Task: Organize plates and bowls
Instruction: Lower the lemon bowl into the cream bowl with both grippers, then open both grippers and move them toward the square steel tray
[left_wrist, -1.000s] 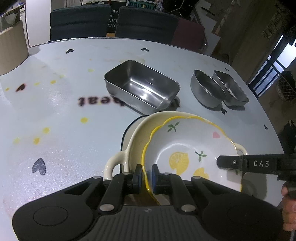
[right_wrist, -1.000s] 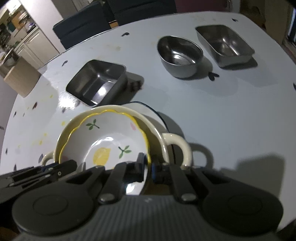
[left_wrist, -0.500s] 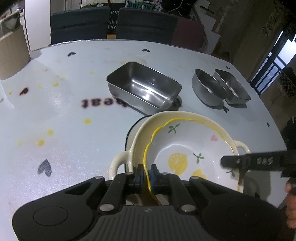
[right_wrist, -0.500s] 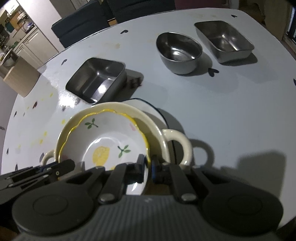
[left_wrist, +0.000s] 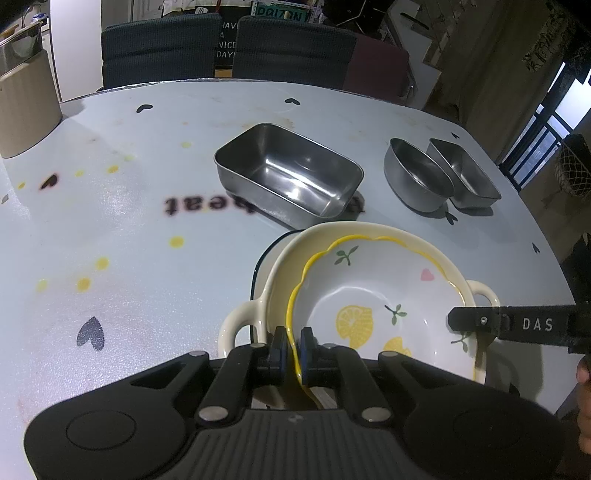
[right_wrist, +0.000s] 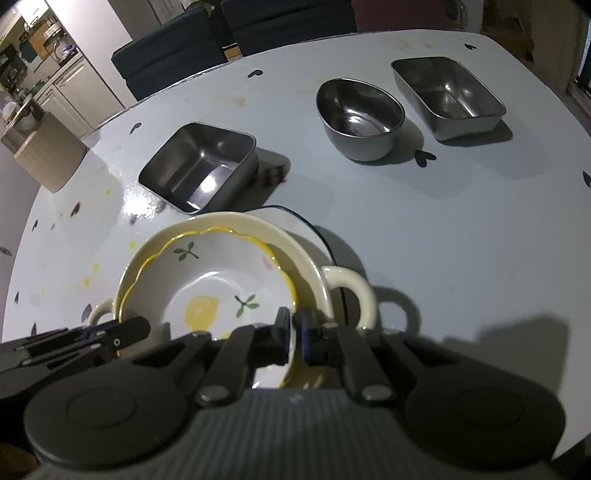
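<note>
- Pale round table (left_wrist: 129, 229), printed with small hearts and dots, fills both wrist views; dark chairs (left_wrist: 162, 44) stand behind it at twelve o'clock.
- Large steel tray (left_wrist: 288, 173) sits past the middle of the table; a steel bowl (left_wrist: 417, 175) and small steel tray (left_wrist: 463, 171) wait just beside each other at two o'clock, not yet gathered.
- Cream handled dish (left_wrist: 280, 266) rests on a dark-rimmed plate (left_wrist: 260, 258) near the front edge.
- Lemon-print bowl (left_wrist: 373, 295) lies nested in that dish, so this stack looks built.
- Left gripper (left_wrist: 291, 347) pinches the bowl's yellow rim at its nine o'clock.
- Right gripper (right_wrist: 293, 334) pinches the rim at the bowl's three o'clock.
- Judging by this, the ceramics are stacked; the steel pieces remain.
</note>
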